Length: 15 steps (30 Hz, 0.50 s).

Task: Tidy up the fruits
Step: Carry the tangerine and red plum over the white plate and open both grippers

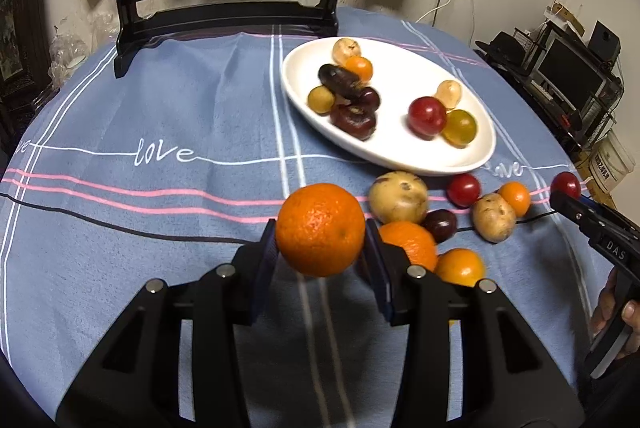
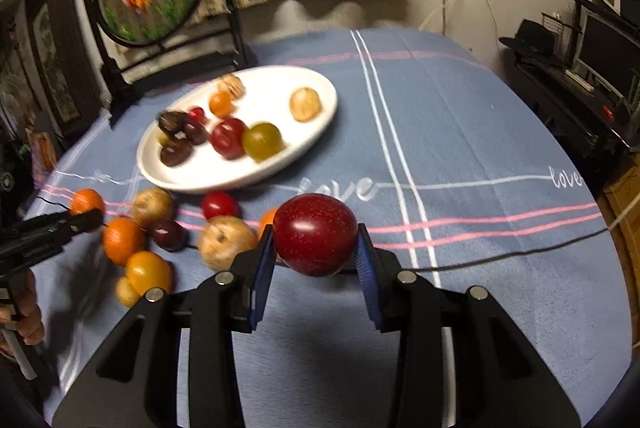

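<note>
My left gripper [image 1: 321, 234] is shut on an orange [image 1: 320, 229] and holds it above the blue tablecloth. My right gripper [image 2: 316, 240] is shut on a red plum [image 2: 315, 234]; it also shows at the right edge of the left wrist view [image 1: 570, 195]. A white oval plate [image 1: 400, 155] holds several small fruits: dark, red, green, orange and tan ones. It also shows in the right wrist view [image 2: 240, 179]. Loose fruits lie in front of the plate: a tan fruit [image 1: 398, 197], oranges [image 1: 460, 266], a red one [image 1: 463, 189].
A dark wooden stand with a round painted panel [image 1: 224, 15] is at the table's back left. A black cable [image 2: 500, 260] crosses the cloth. Shelves with a monitor [image 1: 568, 75] stand off the table's right side.
</note>
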Each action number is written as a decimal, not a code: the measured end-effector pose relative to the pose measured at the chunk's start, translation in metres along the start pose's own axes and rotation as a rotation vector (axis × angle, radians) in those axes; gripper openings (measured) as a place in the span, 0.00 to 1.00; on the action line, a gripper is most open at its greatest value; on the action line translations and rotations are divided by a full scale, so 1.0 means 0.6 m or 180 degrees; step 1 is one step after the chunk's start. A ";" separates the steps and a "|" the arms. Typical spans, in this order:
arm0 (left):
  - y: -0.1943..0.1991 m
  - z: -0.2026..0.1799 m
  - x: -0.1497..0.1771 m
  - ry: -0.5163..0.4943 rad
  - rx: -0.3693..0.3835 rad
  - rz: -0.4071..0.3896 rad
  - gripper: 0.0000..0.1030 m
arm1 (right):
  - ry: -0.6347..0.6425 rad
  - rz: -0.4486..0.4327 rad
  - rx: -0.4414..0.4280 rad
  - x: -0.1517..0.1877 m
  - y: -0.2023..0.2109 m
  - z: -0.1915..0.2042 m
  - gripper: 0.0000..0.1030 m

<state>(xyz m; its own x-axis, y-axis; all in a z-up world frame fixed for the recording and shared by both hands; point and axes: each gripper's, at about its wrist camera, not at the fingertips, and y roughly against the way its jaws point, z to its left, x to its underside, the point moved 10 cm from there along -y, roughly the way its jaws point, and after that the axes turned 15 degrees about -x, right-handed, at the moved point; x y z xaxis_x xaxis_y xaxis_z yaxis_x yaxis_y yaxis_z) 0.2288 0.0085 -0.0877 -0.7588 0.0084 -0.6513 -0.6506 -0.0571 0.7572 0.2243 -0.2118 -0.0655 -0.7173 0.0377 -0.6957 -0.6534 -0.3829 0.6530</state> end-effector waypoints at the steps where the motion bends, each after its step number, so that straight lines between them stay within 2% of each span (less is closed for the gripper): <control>1: 0.004 -0.004 -0.002 -0.0015 0.0006 -0.0018 0.42 | 0.0015 -0.0041 -0.0030 -0.003 0.003 0.006 0.38; 4: 0.023 -0.028 -0.008 -0.0109 0.0041 -0.0080 0.42 | 0.0007 -0.0155 -0.0156 -0.014 0.015 0.025 0.38; 7: 0.029 -0.049 -0.015 -0.0132 0.0124 -0.0041 0.42 | -0.0034 -0.0200 -0.0311 -0.023 0.022 0.047 0.38; 15: 0.028 -0.096 -0.067 -0.0210 0.0238 -0.0046 0.42 | 0.0124 -0.0160 -0.0487 -0.073 0.019 0.097 0.38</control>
<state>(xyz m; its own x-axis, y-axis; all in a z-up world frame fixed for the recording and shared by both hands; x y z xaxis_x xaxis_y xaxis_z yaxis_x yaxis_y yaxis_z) 0.2503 -0.0503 -0.0515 -0.7480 0.0745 -0.6595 -0.6603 0.0181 0.7508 0.2341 -0.1639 -0.0100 -0.6728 0.0255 -0.7393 -0.6416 -0.5176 0.5660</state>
